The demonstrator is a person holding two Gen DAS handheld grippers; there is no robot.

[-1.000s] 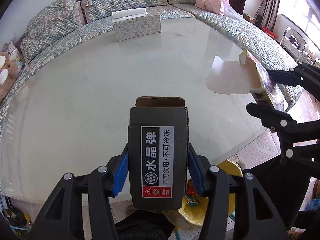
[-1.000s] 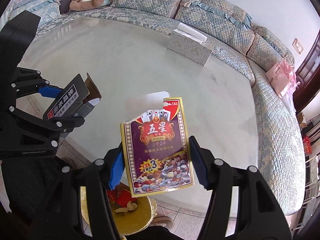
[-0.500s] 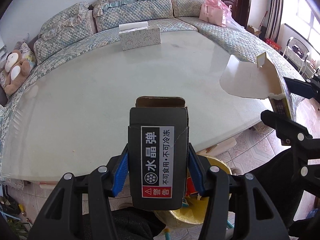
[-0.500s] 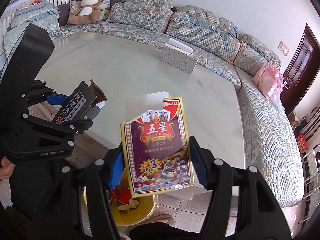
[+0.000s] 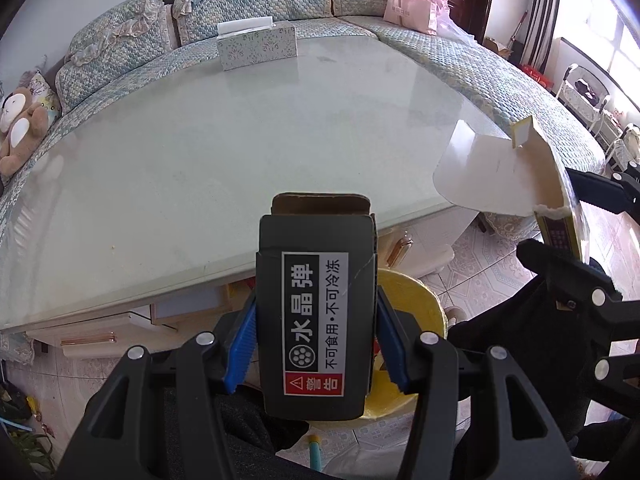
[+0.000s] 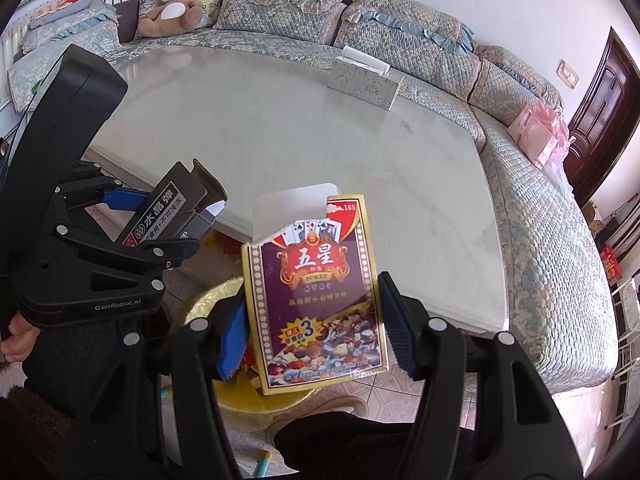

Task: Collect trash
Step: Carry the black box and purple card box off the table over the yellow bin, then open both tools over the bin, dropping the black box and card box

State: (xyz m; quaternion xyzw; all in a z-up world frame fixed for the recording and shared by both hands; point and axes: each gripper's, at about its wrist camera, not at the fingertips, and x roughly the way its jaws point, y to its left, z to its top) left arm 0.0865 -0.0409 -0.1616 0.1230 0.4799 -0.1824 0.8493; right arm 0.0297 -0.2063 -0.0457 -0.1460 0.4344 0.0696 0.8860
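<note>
My left gripper [image 5: 316,340] is shut on a black carton [image 5: 316,312] with a white Chinese label, its top flap open. It also shows in the right wrist view [image 6: 166,216]. My right gripper [image 6: 312,332] is shut on a purple and gold poker card box [image 6: 316,296] with its white flap open; the box shows in the left wrist view [image 5: 556,216] at the right. Both boxes hang off the table's near edge, above a yellow bin [image 5: 412,300] on the floor, which the right wrist view [image 6: 208,300] shows holding scraps.
A glass-topped table [image 5: 200,152] carries a patterned tissue box [image 5: 256,46] at its far side. A curved quilted sofa [image 5: 480,68] wraps around it, with a plush monkey [image 5: 18,128] and a pink bag [image 5: 412,12]. Tiled floor [image 5: 488,268] lies below.
Both grippers have drawn back from the table with their boxes. The table edge, drawers and yellow bin below have come into view.
</note>
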